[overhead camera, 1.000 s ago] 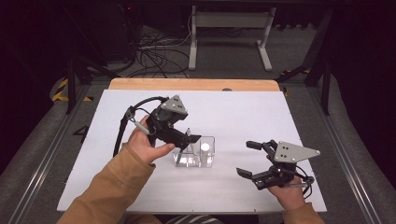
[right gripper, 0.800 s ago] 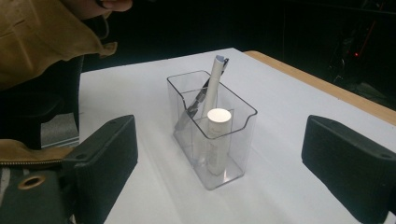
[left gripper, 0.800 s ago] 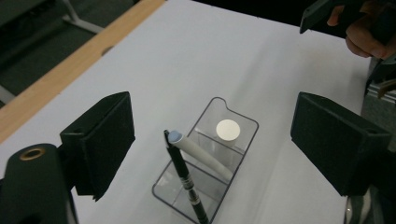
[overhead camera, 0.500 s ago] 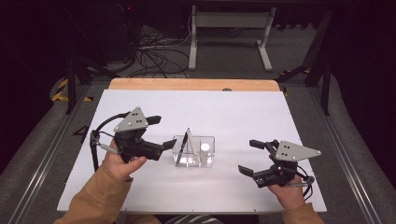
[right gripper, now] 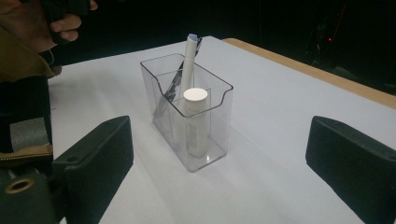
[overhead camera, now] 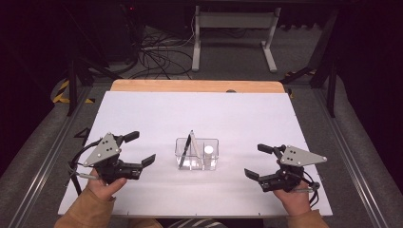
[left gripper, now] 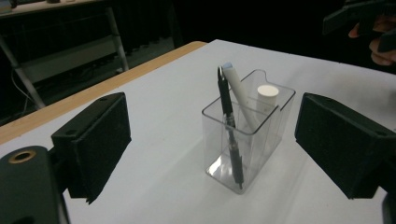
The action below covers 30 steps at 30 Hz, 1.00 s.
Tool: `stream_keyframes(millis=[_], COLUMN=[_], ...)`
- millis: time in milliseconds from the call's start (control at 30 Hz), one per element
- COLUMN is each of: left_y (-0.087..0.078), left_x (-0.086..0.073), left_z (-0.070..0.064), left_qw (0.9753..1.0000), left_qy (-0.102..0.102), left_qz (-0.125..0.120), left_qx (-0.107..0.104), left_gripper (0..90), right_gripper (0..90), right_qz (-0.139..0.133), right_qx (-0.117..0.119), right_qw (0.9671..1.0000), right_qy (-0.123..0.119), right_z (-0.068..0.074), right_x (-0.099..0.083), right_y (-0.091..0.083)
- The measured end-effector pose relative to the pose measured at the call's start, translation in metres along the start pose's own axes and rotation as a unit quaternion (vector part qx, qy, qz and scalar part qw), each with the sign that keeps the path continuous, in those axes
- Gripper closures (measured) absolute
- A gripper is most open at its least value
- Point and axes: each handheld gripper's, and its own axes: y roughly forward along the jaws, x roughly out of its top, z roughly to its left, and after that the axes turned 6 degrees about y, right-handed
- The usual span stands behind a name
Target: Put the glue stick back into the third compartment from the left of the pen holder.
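The tabletop (overhead camera: pixel 142 123) is white, with a light brown wooden strip (overhead camera: pixel 195 86) along its far edge. The box (overhead camera: pixel 197 153) in the middle is clear like glass. In it stand a black pen (left gripper: pixel 229 126), a white pen (left gripper: pixel 240 95) with a pale blue tip, and a white tube (right gripper: pixel 195 122) with a round white cap. The left gripper (overhead camera: pixel 135 148) and the right gripper (overhead camera: pixel 260 161) are black, each with a grey plate on top. The sleeve (overhead camera: pixel 90 211) by the near edge is tan. The floor (overhead camera: pixel 43 137) is grey, with a yellow and black striped patch (overhead camera: pixel 61 91).
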Motion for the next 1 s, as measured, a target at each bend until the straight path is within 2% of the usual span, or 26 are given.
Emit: stream_keyframes(millis=[33, 100, 233, 333, 367, 433, 533, 700, 833, 900, 1000], left_y=[-0.001, -0.004, -0.005, -0.006, -0.004, -0.002, -0.002, -0.005, -0.005, -0.004, -0.003], left_x=[-0.004, -0.014, -0.032, -0.042, -0.047, -0.054, -0.060, -0.069, -0.068, -0.066, -0.065], left_z=[-0.001, -0.003, -0.002, -0.004, -0.004, -0.003, -0.002, 0.002, 0.003, 0.002, 0.000], left_qw=[1.0000, 1.0000, 0.9999, 0.9999, 0.9998, 0.9995, 0.9992, 0.9963, 0.9973, 0.9982, 0.9982], left_qy=[0.003, -0.005, -0.015, -0.012, -0.017, -0.030, -0.034, -0.084, -0.069, -0.047, -0.041], left_qz=[0.001, 0.006, 0.005, -0.004, -0.005, 0.004, 0.014, 0.004, 0.014, 0.021, 0.023], left_qx=[0.001, 0.002, -0.007, 0.008, 0.009, 0.003, 0.016, 0.014, 0.022, 0.031, 0.036], left_gripper=[10.9, 9.3, 9.0, 8.4, 8.7, 8.7, 9.3, 10.7, 11.1, 11.1, 11.1], right_gripper=[7.9, 7.6, 7.3, 7.2, 7.1, 7.0, 6.5, 5.0, 4.5, 4.3, 4.0], right_qz=[0.000, 0.002, 0.002, -0.003, -0.004, -0.003, 0.001, 0.004, -0.001, 0.000, 0.002], right_qx=[0.000, -0.002, -0.007, -0.010, -0.010, -0.012, -0.020, -0.023, -0.020, -0.022, -0.023], right_qw=[1.0000, 1.0000, 0.9999, 0.9999, 0.9999, 0.9999, 0.9997, 0.9996, 0.9996, 0.9995, 0.9995], right_qy=[0.002, 0.004, 0.008, 0.007, 0.006, 0.008, 0.010, 0.017, 0.022, 0.021, 0.022], right_z=[0.000, 0.000, 0.000, -0.001, -0.002, -0.003, -0.006, -0.010, -0.011, -0.011, -0.012], right_x=[-0.002, -0.005, -0.011, -0.014, -0.015, -0.018, -0.022, -0.026, -0.026, -0.026, -0.027], right_y=[0.000, -0.001, -0.002, -0.002, -0.002, -0.001, 0.001, 0.001, 0.000, 0.000, 0.001])
